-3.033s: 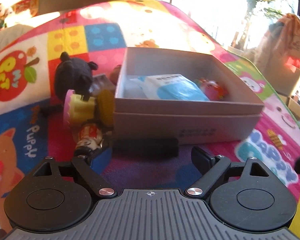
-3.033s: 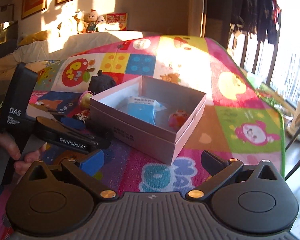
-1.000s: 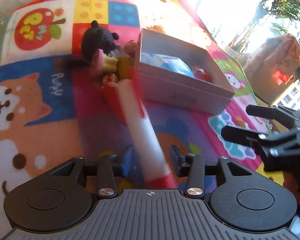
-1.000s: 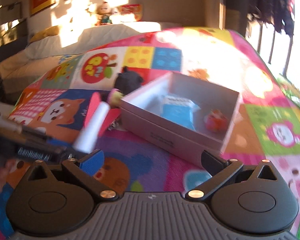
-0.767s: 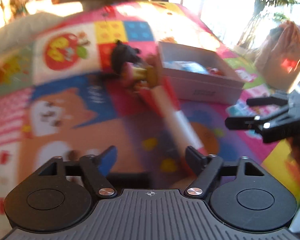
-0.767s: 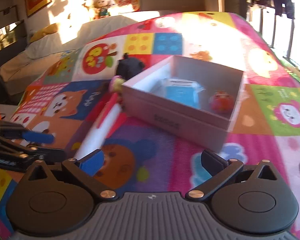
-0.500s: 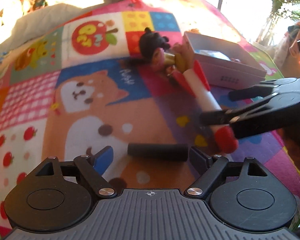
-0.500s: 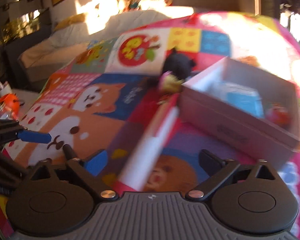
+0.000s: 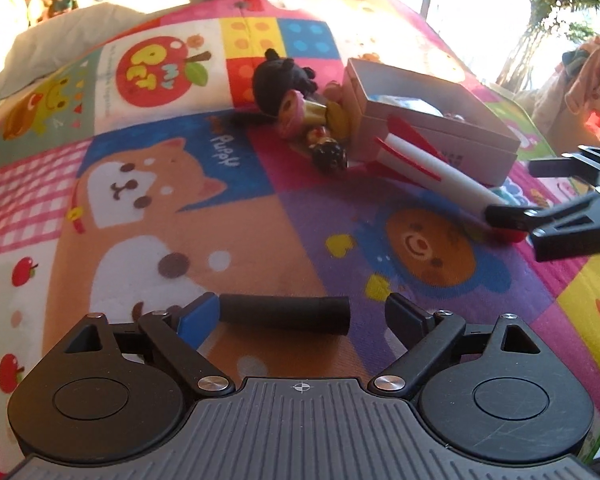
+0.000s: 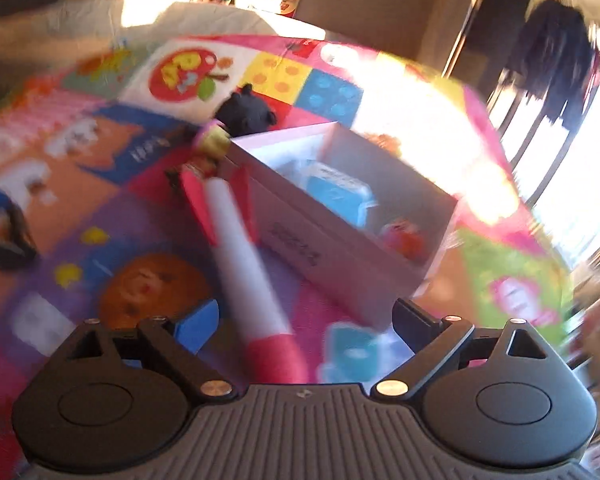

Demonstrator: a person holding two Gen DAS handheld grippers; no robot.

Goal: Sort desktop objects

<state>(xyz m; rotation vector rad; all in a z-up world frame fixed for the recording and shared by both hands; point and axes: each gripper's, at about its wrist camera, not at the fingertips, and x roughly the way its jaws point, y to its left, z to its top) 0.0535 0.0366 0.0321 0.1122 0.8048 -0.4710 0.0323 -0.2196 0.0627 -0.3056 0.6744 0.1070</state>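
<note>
Now the toy rocket point(image 9: 428, 164) is seen lying on the play mat point(image 9: 180, 208), released from the left gripper point(image 9: 296, 312), whose jaws, clamped on it a second ago, are opening on nothing but a black cylinder point(image 9: 284, 314). Its long axis runs from the fins beside the white box point(image 9: 440, 128) to the red nose, which lies between the spread, unclenched jaws of the right gripper point(image 10: 304, 320).

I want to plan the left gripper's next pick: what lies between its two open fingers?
A black cylinder lies crosswise on the colourful cartoon mat between the left gripper's opening fingers, untouched by either pad, as the left wrist view shows.
</note>
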